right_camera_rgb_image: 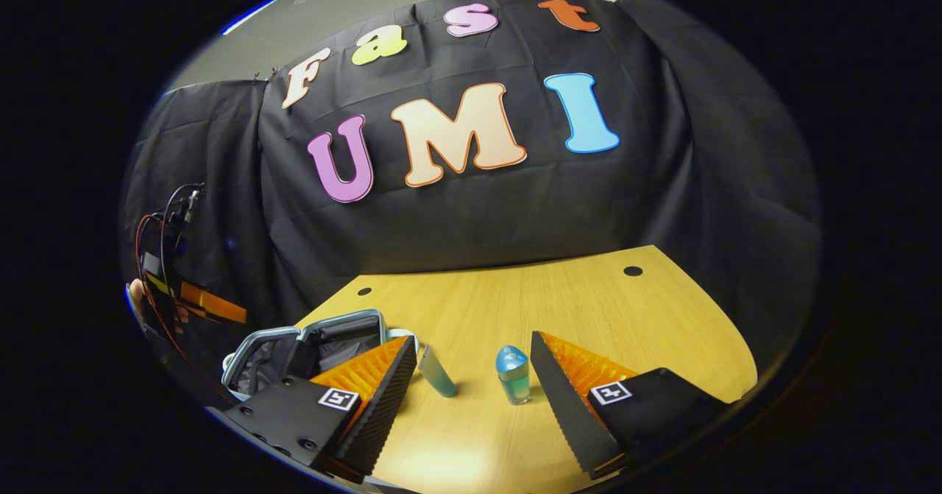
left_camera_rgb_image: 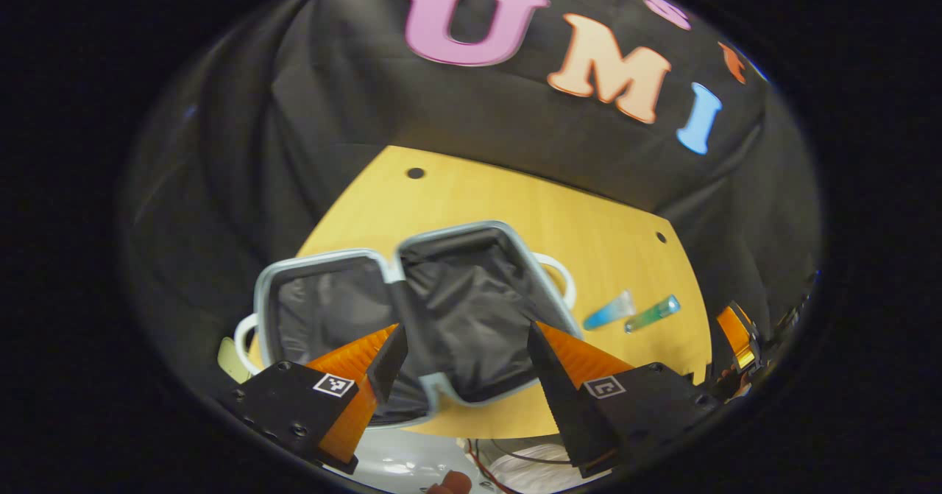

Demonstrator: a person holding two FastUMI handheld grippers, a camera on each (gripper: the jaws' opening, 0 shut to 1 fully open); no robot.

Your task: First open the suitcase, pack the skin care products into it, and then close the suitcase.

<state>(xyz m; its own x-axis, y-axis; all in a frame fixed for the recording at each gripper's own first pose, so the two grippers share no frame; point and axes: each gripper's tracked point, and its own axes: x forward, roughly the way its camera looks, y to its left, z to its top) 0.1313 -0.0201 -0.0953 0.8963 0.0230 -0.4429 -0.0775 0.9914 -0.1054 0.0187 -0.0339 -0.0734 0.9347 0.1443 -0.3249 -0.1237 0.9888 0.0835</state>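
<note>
Suitcase [left_camera_rgb_image: 441,310] lies open (lining bare) — both grippers [left_camera_rgb_image: 464,354] [right_camera_rgb_image: 471,372] spread, holding nothing; tubes [right_camera_rgb_image: 513,375] on table [right_camera_rgb_image: 589,302].

Suitcase [left_camera_rgb_image: 449,310] — small, pale-rimmed shell, lying open flat near the tabletop's [left_camera_rgb_image: 589,221] front-left corner, both halves [right_camera_rgb_image: 309,350] lined with crinkled black fabric, nothing visible inside; white handle loops at either outer side. Two skin care tubes — one blue-to-clear tube [left_camera_rgb_image: 609,311], one green tube [left_camera_rgb_image: 652,313] — lie side by side on the bare wood beside the case, toward the tabletop's right edge, apart from each other.
</note>
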